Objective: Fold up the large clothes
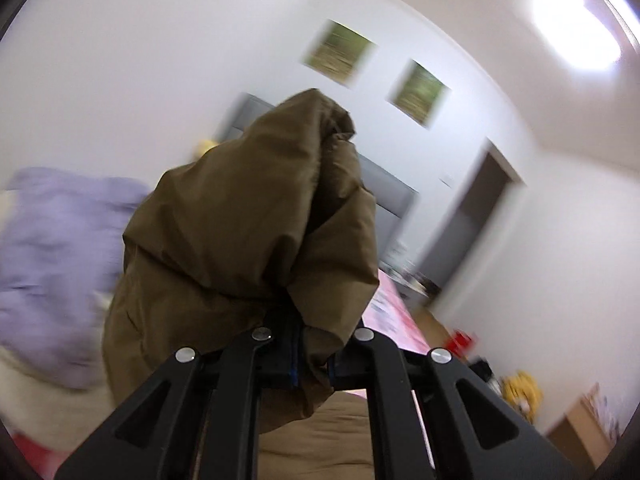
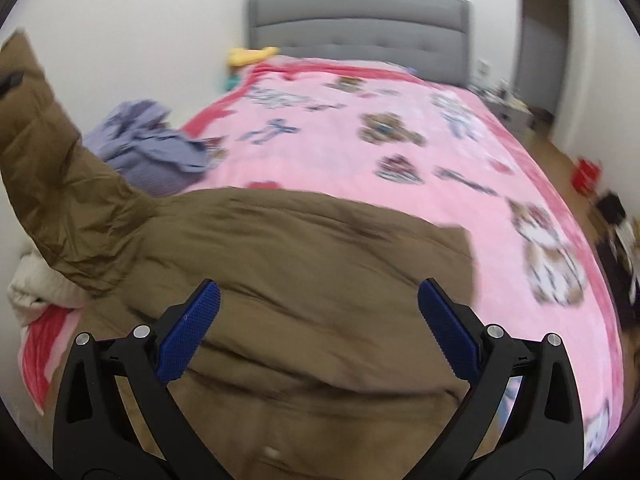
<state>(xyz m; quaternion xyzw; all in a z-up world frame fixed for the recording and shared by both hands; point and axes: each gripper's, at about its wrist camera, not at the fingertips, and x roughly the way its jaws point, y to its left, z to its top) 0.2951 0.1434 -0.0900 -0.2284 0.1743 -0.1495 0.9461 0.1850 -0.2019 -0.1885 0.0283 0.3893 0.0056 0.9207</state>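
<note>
A large brown padded jacket (image 2: 304, 264) lies spread across the near end of the bed. One of its sleeves (image 2: 60, 184) rises up and to the left out of the right wrist view. In the left wrist view my left gripper (image 1: 312, 364) is shut on that brown sleeve (image 1: 248, 220), whose fabric bunches over the fingers and hides their tips. My right gripper (image 2: 318, 300) hovers over the jacket's body, open, its blue pads (image 2: 192, 328) wide apart with nothing between them.
The bed has a pink patterned blanket (image 2: 360, 128) and a grey headboard (image 2: 360, 20). A purple garment (image 2: 148, 148) lies crumpled at the left edge, and a cream one (image 2: 36, 284) below it. A doorway (image 2: 540, 36) and floor clutter (image 2: 612, 208) are on the right.
</note>
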